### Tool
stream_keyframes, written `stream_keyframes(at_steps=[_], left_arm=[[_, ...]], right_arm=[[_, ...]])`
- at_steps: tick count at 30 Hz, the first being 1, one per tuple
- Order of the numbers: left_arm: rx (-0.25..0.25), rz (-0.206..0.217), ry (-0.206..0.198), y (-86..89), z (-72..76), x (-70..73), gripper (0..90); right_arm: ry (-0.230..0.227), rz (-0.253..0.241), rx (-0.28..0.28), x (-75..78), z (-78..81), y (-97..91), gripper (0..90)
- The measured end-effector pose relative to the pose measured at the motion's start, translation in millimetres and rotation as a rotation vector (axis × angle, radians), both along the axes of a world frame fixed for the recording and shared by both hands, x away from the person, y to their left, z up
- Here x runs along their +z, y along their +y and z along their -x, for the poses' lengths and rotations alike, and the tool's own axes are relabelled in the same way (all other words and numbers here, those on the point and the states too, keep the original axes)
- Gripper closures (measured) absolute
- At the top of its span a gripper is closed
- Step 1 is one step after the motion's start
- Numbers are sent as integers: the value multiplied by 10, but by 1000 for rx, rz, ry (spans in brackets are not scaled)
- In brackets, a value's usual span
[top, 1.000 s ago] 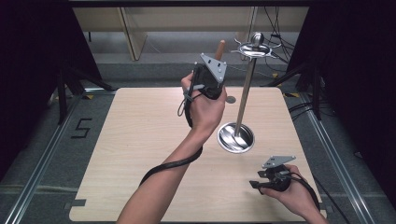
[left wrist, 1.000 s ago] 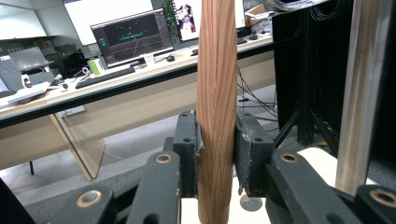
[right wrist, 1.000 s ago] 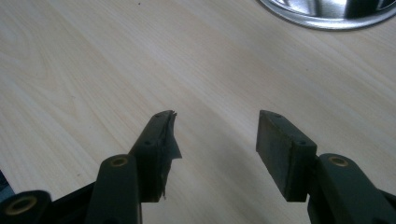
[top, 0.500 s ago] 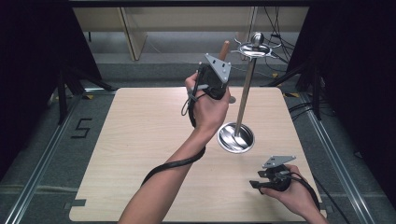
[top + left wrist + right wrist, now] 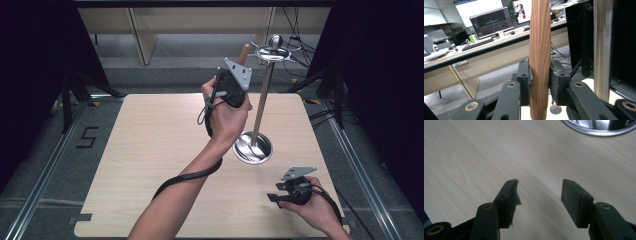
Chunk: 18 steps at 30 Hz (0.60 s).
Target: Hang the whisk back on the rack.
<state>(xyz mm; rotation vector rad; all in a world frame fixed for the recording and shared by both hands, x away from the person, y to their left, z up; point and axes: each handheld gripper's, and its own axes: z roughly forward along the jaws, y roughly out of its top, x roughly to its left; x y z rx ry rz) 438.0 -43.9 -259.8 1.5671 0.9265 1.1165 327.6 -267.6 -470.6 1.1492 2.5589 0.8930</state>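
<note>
**Left gripper lifts wooden handle toward stand top; right idle**

High view: left gripper held up in the air over the far part of the table, just left of the metal stand. It pinches a wooden handle whose tip pokes up beyond the grey plate, close to the stand's hook ring but apart from it. Against the pictures of a second ago the hand has drifted slightly right and up, nearer the pole. Judgement: the utensil is being carried up for hanging on a hook and isn't hung yet. The stand's round base sits right of the table's centre. Right gripper rests low near the near right corner, well apart from the stand.

Left gripper view: jaws pressed on the wooden handle, upright between the pads; stand pole just to its right, not touching. Handle's lower end out of frame, so the tool type can't be told.

Right gripper view: jaws spread, nothing between them, bare wood below; stand base rim at the top edge.
</note>
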Motion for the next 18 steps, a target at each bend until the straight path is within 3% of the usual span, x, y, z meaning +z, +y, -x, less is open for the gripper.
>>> stream_keyframes(at_steps=[1,8,13,14,16,18], left_arm=[[2,-6,-1,-5,2,-1,719],[0,-27,-10,-41,12,-9,710],[0,-40,-17,-56,24,-13,703],[2,-46,-22,-60,28,-15,700],[1,-57,-33,-72,39,-23,694],[0,-67,-42,-86,51,-32,684]], right_arm=[[-16,-20,-7,-20,-3,7,474],[16,8,6,16,0,-6,474],[14,6,4,15,0,-5,473],[-17,-21,-7,-19,-3,7,474],[13,-10,-13,0,14,13,474],[8,2,4,8,0,-3,473]])
